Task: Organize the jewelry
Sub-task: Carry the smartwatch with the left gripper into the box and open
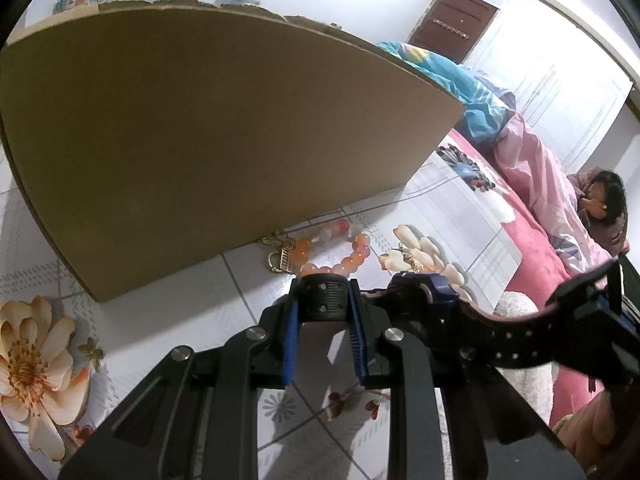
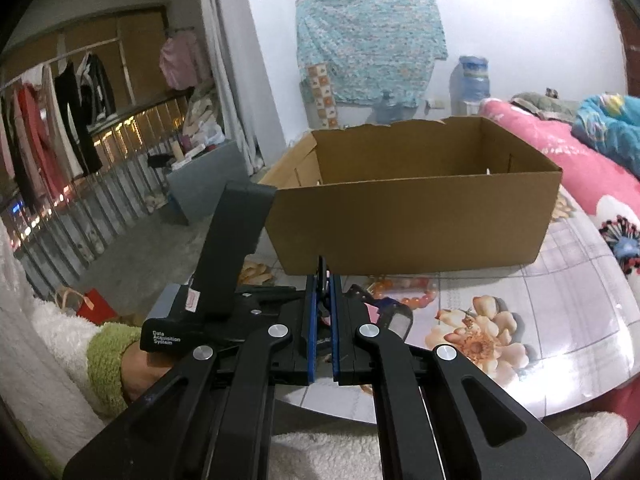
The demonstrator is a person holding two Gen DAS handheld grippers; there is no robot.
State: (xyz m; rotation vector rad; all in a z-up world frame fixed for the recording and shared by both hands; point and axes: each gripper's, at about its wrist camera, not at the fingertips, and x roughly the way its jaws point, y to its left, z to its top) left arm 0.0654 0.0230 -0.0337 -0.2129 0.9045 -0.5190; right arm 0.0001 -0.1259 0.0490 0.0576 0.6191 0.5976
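A black rubber watch (image 1: pixel 416 300) with a perforated strap is clamped at both ends: left hand-held gripper (image 1: pixel 323 296), right hand-held gripper (image 2: pixel 323 280). Round glossy orange beads (image 1: pixel 340 252) lie beside a matte cardboard box (image 1: pixel 224 136).

Bright indoor light, washed-out white walls, strong fisheye bending at edges.

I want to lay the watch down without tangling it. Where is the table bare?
Bare tablecloth left of the left gripper, below the cardboard box. Crowded ahead: orange bead bracelet, gold charm, shell bracelet.
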